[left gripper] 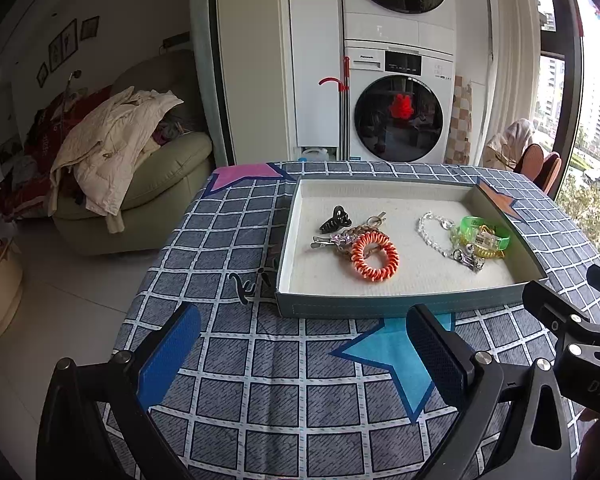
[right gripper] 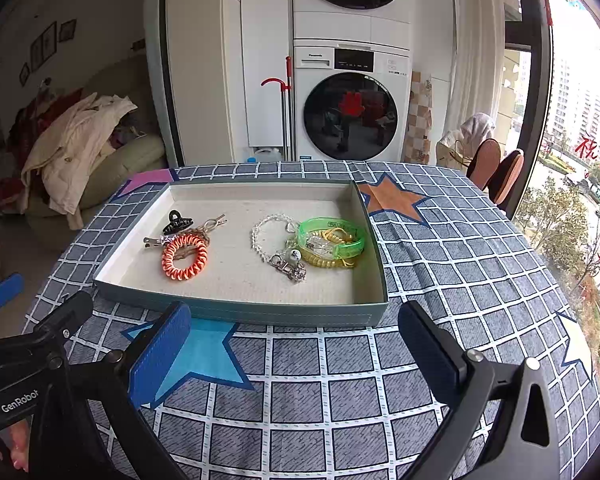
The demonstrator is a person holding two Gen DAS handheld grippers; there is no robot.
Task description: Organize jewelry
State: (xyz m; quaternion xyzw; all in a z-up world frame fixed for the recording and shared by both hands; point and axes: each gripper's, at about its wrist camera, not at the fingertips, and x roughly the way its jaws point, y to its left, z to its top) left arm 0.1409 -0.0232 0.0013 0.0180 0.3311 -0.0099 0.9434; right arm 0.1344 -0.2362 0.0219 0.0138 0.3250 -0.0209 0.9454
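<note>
A shallow teal box (left gripper: 360,305) (right gripper: 260,312) with a white lining sits on the checked tablecloth. Its left group holds an orange spiral hair tie (left gripper: 375,255) (right gripper: 184,256), a black claw clip (left gripper: 335,218) (right gripper: 177,220), a silver hair clip (left gripper: 325,242) (right gripper: 156,241) and a braided band. Its right group holds a green bangle (left gripper: 486,232) (right gripper: 332,236), a yellow coil tie (right gripper: 328,260), a clear bead bracelet (left gripper: 432,232) (right gripper: 266,236) and a metal keychain (right gripper: 290,266). My left gripper (left gripper: 300,356) and right gripper (right gripper: 296,356) are open and empty, in front of the box.
The table (right gripper: 340,400) has coloured stars on its cloth. Behind it stand a stacked washer and dryer (right gripper: 350,116), a red-handled mop (right gripper: 286,112), a sofa piled with clothes (left gripper: 132,168), and chairs (right gripper: 496,168) by the window.
</note>
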